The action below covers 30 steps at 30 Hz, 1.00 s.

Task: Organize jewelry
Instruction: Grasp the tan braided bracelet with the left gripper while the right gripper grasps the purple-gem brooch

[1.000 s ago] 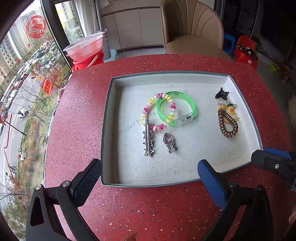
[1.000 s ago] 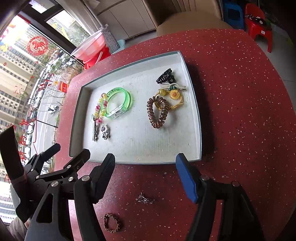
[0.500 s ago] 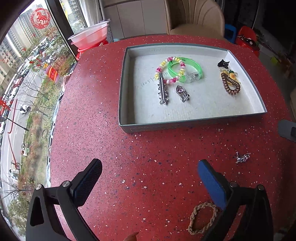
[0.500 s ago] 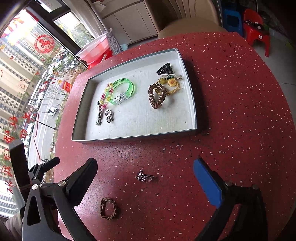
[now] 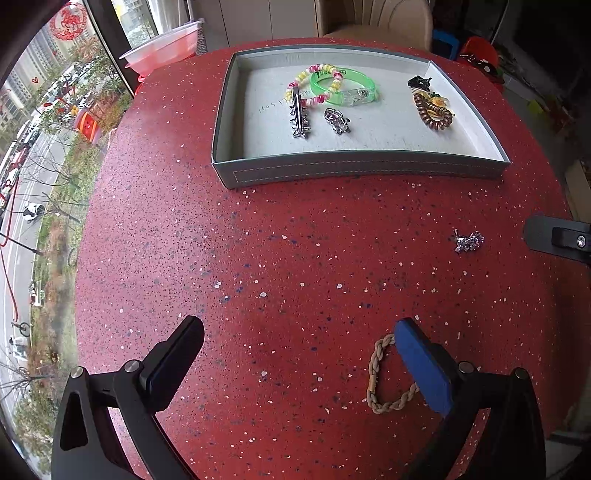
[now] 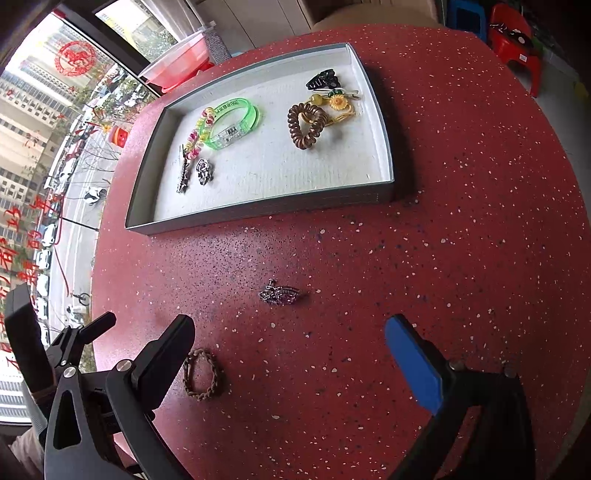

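Note:
A grey tray [image 5: 354, 171] [image 6: 258, 210] on the red table holds a green bangle [image 5: 343, 86] [image 6: 232, 122], a beaded bracelet [image 5: 314, 83], a silver hair clip [image 5: 298, 116], a small silver charm [image 5: 336, 120], a brown coil hair tie [image 5: 432, 114] [image 6: 306, 125] and a black claw clip [image 5: 419, 82]. On the table in front of the tray lie a braided rope bracelet [image 5: 388, 373] [image 6: 201, 374] and a small silver clip [image 5: 467, 240] [image 6: 279, 293]. My left gripper [image 5: 295, 354] is open, its right finger beside the rope bracelet. My right gripper [image 6: 291, 354] is open, behind the silver clip.
A pink plastic basin [image 5: 162, 48] stands beyond the table's far left edge by the window. A beige chair [image 5: 373, 18] is behind the table. Red and blue stools [image 6: 513, 33] are at the far right. The table edge curves close on the left.
Both grippers have pulled back from the tray toward the near side of the table. The rope bracelet and silver clip have come into view in front of them.

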Each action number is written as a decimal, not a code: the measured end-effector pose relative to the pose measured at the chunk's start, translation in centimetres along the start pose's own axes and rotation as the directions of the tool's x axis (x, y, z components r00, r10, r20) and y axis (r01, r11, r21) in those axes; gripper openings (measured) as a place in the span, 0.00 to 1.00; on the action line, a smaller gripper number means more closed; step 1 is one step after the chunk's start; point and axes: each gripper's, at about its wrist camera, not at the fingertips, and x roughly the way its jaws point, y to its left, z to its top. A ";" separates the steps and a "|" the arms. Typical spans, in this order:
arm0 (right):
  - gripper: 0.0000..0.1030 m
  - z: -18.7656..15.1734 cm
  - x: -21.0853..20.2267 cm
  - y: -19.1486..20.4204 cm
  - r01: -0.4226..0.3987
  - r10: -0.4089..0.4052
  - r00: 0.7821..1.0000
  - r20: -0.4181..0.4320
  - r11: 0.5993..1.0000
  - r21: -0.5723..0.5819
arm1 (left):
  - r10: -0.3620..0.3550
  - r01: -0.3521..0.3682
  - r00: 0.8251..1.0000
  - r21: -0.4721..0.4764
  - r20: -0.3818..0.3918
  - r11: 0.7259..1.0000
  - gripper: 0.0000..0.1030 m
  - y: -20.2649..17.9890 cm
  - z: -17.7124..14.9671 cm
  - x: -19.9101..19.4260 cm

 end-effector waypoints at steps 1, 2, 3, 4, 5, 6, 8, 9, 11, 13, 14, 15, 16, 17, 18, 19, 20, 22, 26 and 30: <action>1.00 -0.3 0.1 -0.1 0.007 -0.007 1.000 -0.007 1.000 -0.004 | -0.003 0.003 1.000 -0.004 -0.006 1.000 1.00 -0.1 -0.3 0.1; 1.00 -0.6 0.3 -0.2 0.014 -0.015 1.000 -0.013 1.000 -0.009 | -0.006 0.006 1.000 -0.007 -0.012 1.000 1.00 -0.1 -0.6 0.2; 1.00 -0.8 0.4 -0.2 0.021 -0.021 1.000 -0.019 1.000 -0.015 | -0.007 0.007 1.000 -0.009 -0.017 1.000 1.00 -0.1 -0.9 0.3; 1.00 -1.1 0.5 -0.3 0.027 -0.027 0.999 -0.026 0.999 -0.019 | -0.007 0.007 1.000 -0.012 -0.022 1.000 1.00 0.0 -1.1 0.3; 1.00 -1.3 0.7 -0.3 0.032 -0.032 0.999 -0.032 0.999 -0.023 | -0.009 0.008 1.000 -0.016 -0.026 1.000 1.00 0.0 -1.4 0.4; 1.00 -1.5 0.8 -0.4 0.037 -0.038 0.998 -0.040 0.999 -0.028 | -0.016 0.016 0.999 -0.020 -0.032 1.000 1.00 0.0 -1.6 0.5; 1.00 -2.0 1.1 -0.5 0.045 -0.047 0.997 -0.054 0.998 -0.039 | -0.033 0.032 0.999 -0.025 -0.044 0.999 1.00 -0.1 -2.0 0.6; 1.00 -2.1 1.2 -0.5 0.049 -0.052 0.997 -0.060 0.998 -0.046 | -0.038 0.037 0.998 -0.023 -0.049 0.999 1.00 -0.2 -2.2 0.6; 1.00 -2.6 1.5 -0.3 0.055 -0.060 0.996 -0.073 0.997 -0.059 | -0.054 0.053 0.997 -0.013 -0.058 0.998 1.00 -0.5 -2.6 0.6; 1.00 -2.9 1.7 -0.2 0.063 -0.069 0.994 -0.080 0.995 -0.076 | -0.053 0.053 0.997 -0.003 -0.054 0.999 1.00 -0.9 -2.9 0.6; 1.00 -3.0 1.8 0.0 0.065 -0.072 0.994 -0.083 0.994 -0.084 | -0.051 0.051 0.997 0.002 -0.054 0.999 1.00 -1.1 -3.0 0.7; 1.00 -2.9 1.9 0.1 0.066 -0.074 0.994 -0.083 0.994 -0.091 | -0.048 0.048 0.997 0.006 -0.056 0.999 1.00 -1.3 -3.1 0.8; 1.00 -2.8 1.9 0.2 0.066 -0.074 0.994 -0.080 0.993 -0.098 | -0.046 0.046 0.997 0.008 -0.059 0.999 1.00 -1.5 -3.2 1.0; 1.00 -2.7 2.0 0.4 0.068 -0.076 0.994 -0.076 0.992 -0.107 | -0.046 0.046 0.997 0.007 -0.061 0.999 1.00 -1.6 -3.2 1.2; 1.00 -2.5 2.0 0.7 0.070 -0.079 0.994 -0.070 0.990 -0.119 | -0.046 0.046 0.997 0.004 -0.062 0.999 1.00 -1.7 -3.3 1.2; 1.00 -2.3 2.1 0.9 0.070 -0.079 0.995 -0.064 0.989 -0.131 | -0.048 0.048 0.997 0.002 -0.061 0.999 1.00 -1.8 -3.4 1.2; 0.99 -2.1 2.1 1.2 0.072 -0.081 0.995 -0.058 0.987 -0.146 | -0.050 0.050 0.997 0.003 -0.059 0.999 1.00 -2.2 -3.5 1.2; 0.94 -1.8 2.4 1.7 0.077 -0.087 0.995 -0.053 0.981 -0.177 | -0.045 0.046 0.997 0.013 -0.056 0.999 1.00 -2.8 -3.7 1.2; 0.83 -1.1 3.0 2.4 0.085 -0.099 0.994 -0.055 0.971 -0.225 | -0.038 0.040 0.998 0.031 -0.053 0.999 1.00 -4.6 -3.6 1.3; 0.74 -0.7 3.4 2.9 0.096 -0.113 0.993 -0.047 0.957 -0.274 | -0.040 0.041 0.998 0.021 -0.046 0.999 1.00 -5.4 -3.4 1.4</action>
